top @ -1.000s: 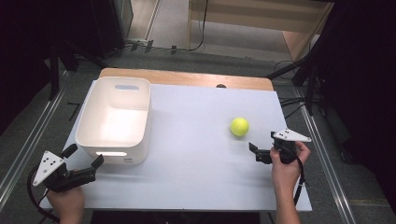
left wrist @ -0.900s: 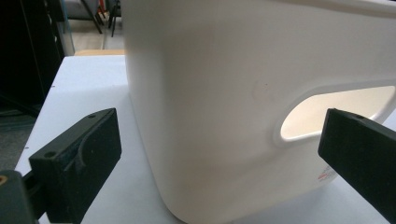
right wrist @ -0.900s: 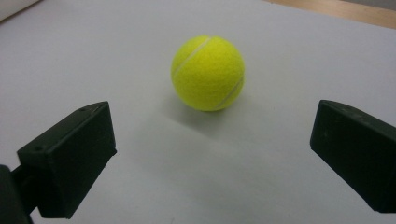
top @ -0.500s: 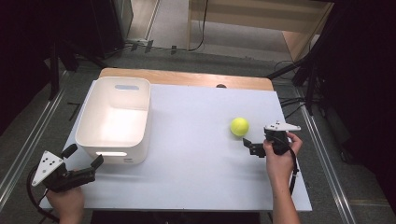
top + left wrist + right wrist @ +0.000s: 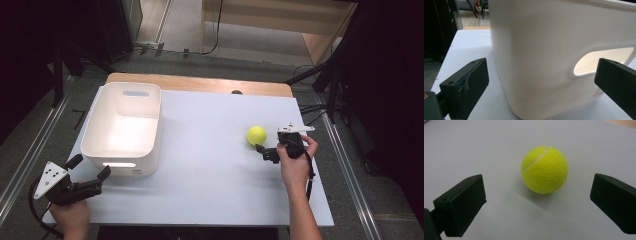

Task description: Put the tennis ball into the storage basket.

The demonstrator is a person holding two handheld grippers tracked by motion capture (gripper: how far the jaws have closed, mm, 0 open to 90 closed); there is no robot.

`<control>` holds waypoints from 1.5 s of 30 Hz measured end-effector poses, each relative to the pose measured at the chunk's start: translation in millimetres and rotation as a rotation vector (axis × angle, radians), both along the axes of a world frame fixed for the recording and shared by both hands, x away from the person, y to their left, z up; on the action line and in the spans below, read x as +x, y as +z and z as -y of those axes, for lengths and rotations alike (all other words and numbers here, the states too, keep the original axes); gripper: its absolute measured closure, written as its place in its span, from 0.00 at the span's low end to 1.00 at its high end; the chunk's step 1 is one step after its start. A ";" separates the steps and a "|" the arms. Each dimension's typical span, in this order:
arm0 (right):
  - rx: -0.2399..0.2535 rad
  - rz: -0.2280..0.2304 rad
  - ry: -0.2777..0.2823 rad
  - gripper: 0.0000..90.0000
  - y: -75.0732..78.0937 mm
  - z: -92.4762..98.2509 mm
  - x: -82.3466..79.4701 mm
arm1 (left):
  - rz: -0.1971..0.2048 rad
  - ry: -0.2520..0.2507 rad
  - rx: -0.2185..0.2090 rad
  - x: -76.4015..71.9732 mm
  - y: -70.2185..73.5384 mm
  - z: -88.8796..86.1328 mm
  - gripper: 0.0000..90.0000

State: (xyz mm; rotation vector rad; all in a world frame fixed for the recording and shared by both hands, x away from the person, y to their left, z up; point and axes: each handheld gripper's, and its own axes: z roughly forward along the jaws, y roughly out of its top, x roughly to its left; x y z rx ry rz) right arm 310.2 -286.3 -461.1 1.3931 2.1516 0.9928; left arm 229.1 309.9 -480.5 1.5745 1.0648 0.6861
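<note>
A yellow tennis ball point(image 5: 256, 135) rests on the white table top point(image 5: 210, 175), right of centre. My right gripper point(image 5: 265, 152) sits just behind and to the right of it, open, its jaws pointing at the ball. In the right gripper view the ball point(image 5: 544, 170) lies a short way ahead of my right gripper point(image 5: 537, 205), between the lines of the two spread jaws and touching neither. A white plastic bin point(image 5: 123, 128) stands at the left. My left gripper point(image 5: 90, 168) is open at the bin's near left corner, and the bin's wall point(image 5: 536, 50) fills the space ahead of my left gripper point(image 5: 541, 87).
The bin has a handle cut-out point(image 5: 601, 60) in its near wall. A wooden strip point(image 5: 200, 84) runs along the table's far edge. Metal rails point(image 5: 30, 150) and dark stands flank the table on both sides.
My right gripper has moved forward and left, closing in on the ball with its jaws still spread. The left gripper has barely shifted beside the bin.
</note>
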 end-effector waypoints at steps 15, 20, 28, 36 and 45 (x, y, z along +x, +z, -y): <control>-0.057 -0.071 0.002 0.00 -4.3 -9.2 25.6 | 0.000 0.001 -0.002 0.0 0.2 -0.2 0.00; -0.068 -0.111 -0.004 0.00 -9.4 -12.2 33.7 | 0.003 -0.001 -0.005 0.1 0.2 -0.7 0.00; -0.071 -0.163 -0.005 0.00 -15.9 -13.7 46.1 | 0.000 0.000 -0.002 -0.1 0.2 -0.2 0.00; -0.075 -0.185 0.001 0.00 -17.0 -16.4 55.0 | 0.000 0.000 -0.002 -0.1 0.2 -0.1 0.00; -0.066 -0.221 -0.006 0.00 -22.6 -16.8 62.7 | 0.000 -0.001 -0.002 0.0 0.2 0.0 0.00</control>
